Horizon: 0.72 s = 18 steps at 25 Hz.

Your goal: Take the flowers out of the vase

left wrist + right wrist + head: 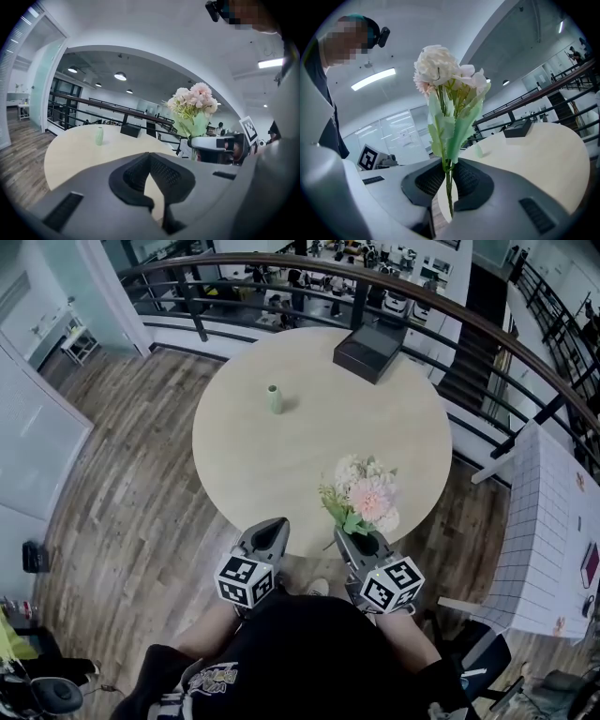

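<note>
A bunch of pink and white flowers point(365, 497) with green leaves stands upright over the near edge of the round table point(281, 456). My right gripper point(366, 542) is shut on its stems point(448, 185), which hang below the jaws. The blooms point(440, 65) rise above the jaws in the right gripper view. A small pale green vase point(274, 398) stands apart on the table's far left part, with nothing in it; it shows too in the left gripper view point(99, 136). My left gripper point(271, 532) is shut and holds nothing, at the table's near edge, left of the flowers point(193, 105).
A black box point(369, 351) sits at the table's far edge by the curved railing point(469, 320). Wooden floor point(122, 474) surrounds the table. A white gridded surface point(548, 540) stands to the right. The person's legs and shoe are below the grippers.
</note>
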Each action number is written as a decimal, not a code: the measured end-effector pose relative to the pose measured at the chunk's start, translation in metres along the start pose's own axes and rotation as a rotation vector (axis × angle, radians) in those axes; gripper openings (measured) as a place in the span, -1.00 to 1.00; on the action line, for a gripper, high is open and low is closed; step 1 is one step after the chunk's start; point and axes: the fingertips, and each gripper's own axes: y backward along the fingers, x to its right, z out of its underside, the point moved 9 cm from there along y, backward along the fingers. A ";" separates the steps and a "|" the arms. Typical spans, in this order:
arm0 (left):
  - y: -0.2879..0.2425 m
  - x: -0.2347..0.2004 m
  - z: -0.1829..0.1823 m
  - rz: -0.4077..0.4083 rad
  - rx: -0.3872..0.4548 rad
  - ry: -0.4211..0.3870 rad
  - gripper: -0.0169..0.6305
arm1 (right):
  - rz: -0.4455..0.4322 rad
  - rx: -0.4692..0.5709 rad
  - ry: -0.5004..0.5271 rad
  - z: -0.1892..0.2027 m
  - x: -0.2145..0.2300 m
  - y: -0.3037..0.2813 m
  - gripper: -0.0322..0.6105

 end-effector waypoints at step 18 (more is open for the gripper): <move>-0.008 0.007 0.005 0.029 -0.027 -0.008 -0.93 | 0.001 -0.018 -0.017 0.006 0.005 -0.001 -0.72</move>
